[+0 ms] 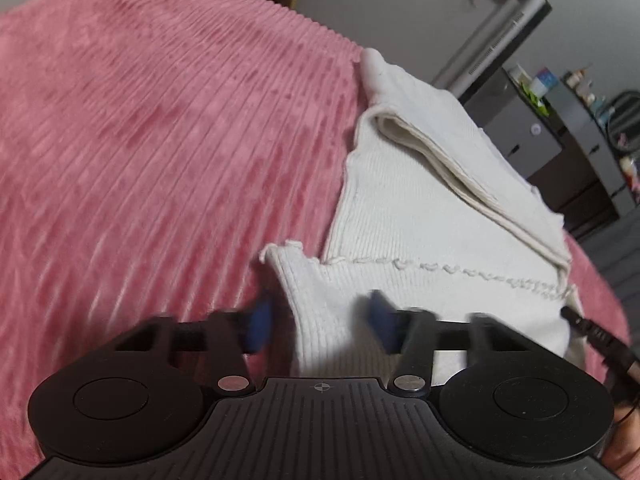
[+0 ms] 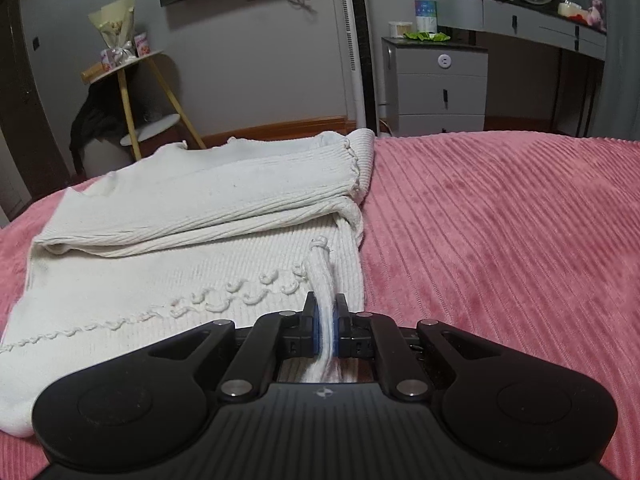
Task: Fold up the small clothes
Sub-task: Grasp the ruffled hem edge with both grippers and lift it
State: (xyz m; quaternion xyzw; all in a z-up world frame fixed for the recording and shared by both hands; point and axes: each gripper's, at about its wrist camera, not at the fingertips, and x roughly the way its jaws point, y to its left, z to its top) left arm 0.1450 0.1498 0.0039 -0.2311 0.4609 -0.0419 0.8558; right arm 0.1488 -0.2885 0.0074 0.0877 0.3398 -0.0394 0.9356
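Black tongs of the right gripper are squeezed tight on a bunched-up bit of the white knit top, at its near hem. That top lies partly folded on the pink ribbed blanket, reaching to the blanket's far edge. On the other side, the left gripper has its blue pads apart, with the near corner of the top lying loose between them, not pinched.
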